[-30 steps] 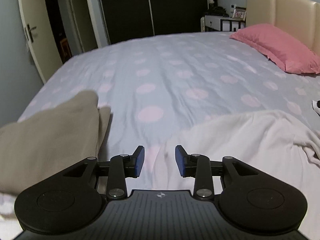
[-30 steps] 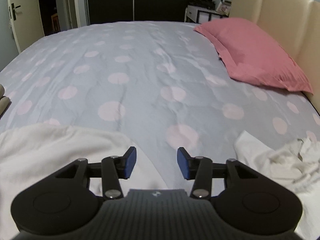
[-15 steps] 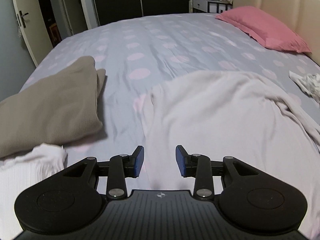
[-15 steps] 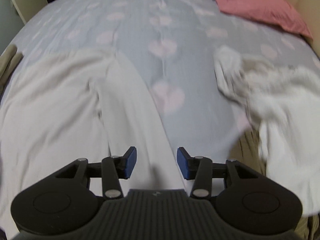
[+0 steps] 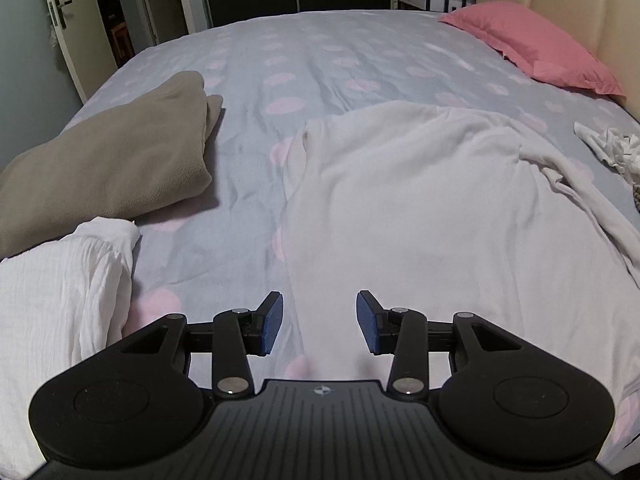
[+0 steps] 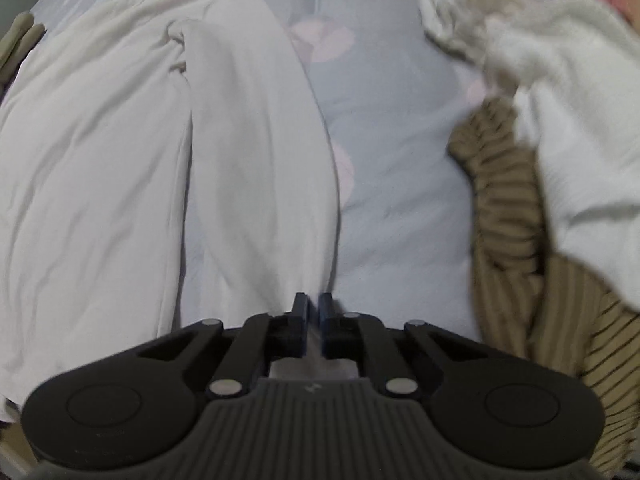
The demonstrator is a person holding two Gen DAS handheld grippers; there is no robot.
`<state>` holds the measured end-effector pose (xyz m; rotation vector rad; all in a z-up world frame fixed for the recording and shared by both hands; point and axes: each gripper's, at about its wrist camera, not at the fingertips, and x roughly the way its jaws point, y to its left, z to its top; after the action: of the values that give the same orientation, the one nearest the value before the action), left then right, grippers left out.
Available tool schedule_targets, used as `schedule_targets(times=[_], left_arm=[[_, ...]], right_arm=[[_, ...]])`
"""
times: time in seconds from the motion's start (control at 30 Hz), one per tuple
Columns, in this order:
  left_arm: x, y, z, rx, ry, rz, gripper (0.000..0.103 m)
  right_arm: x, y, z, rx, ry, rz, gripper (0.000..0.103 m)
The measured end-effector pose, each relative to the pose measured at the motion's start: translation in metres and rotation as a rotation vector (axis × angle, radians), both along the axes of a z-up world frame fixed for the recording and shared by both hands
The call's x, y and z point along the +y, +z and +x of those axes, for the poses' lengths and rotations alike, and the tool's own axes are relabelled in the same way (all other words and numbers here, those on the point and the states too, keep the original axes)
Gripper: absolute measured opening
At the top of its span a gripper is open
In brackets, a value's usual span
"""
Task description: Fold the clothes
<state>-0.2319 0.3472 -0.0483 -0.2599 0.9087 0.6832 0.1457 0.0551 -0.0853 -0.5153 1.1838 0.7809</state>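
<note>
The right gripper has been closed on the near hem of the white garment, seemingly so a fold can be started. The left gripper is held with fingers apart above the garment's near left edge. Only the left view shows the folded tan cloth and pillow; only the right shows the striped garment.

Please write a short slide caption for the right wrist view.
Right gripper shut on the white garment, spread on the dotted bedsheet.
</note>
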Motion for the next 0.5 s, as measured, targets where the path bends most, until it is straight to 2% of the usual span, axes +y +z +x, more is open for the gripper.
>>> schedule_targets(times=[0.1,0.33,0.5], left_arm=[[0.001,-0.002,0.0,0.007,0.008,-0.002,0.038],[0.003,-0.007,0.003,0.022,0.01,-0.004,0.038],[0.007,-0.009,0.003,0.023,0.017,-0.007,0.038]], right_arm=[[-0.006,0.023,0.006,-0.07,-0.025,0.025,0.004],[-0.028,0.088,0.054,-0.237,-0.211,0.128,0.004],[-0.033,0.117,0.077,-0.462,-0.306,0.125,0.004]])
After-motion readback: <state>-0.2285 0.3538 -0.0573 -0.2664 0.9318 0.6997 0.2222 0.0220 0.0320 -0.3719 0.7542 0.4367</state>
